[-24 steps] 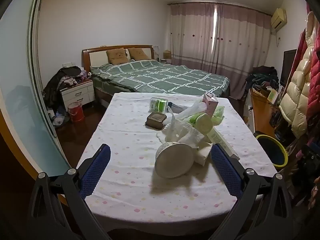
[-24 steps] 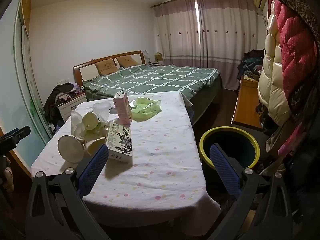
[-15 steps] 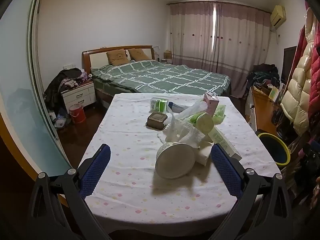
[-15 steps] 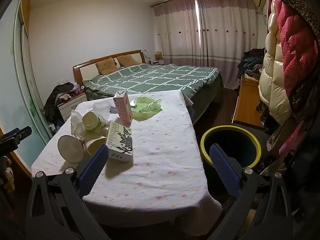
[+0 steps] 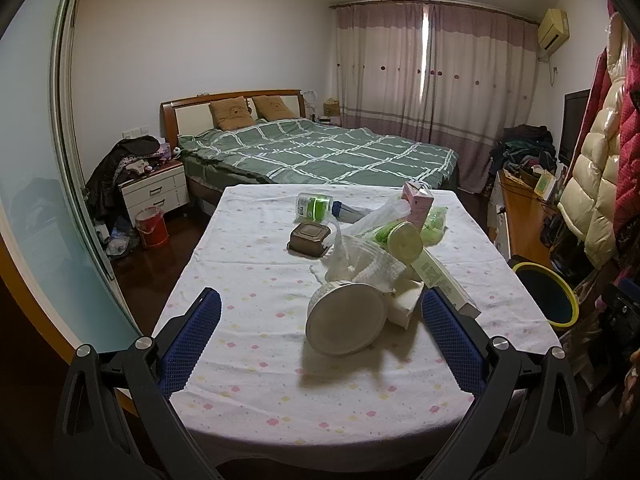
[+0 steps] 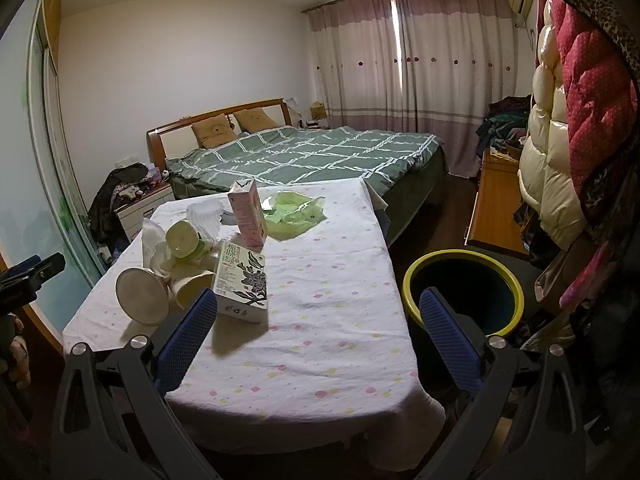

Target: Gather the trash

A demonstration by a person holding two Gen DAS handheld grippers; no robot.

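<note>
White carton (image 6: pixel 241 284), large green Chinese characters, not clearly legible

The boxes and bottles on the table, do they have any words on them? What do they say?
"植晓绿", roughly, in large print on the white flower-pattern box; I am not sure of every character.
Small print under it: too small to read.
Pink carton: print too blurred.
Green-label bottle: label unreadable.
Long white box in the left view: print unreadable.
</note>
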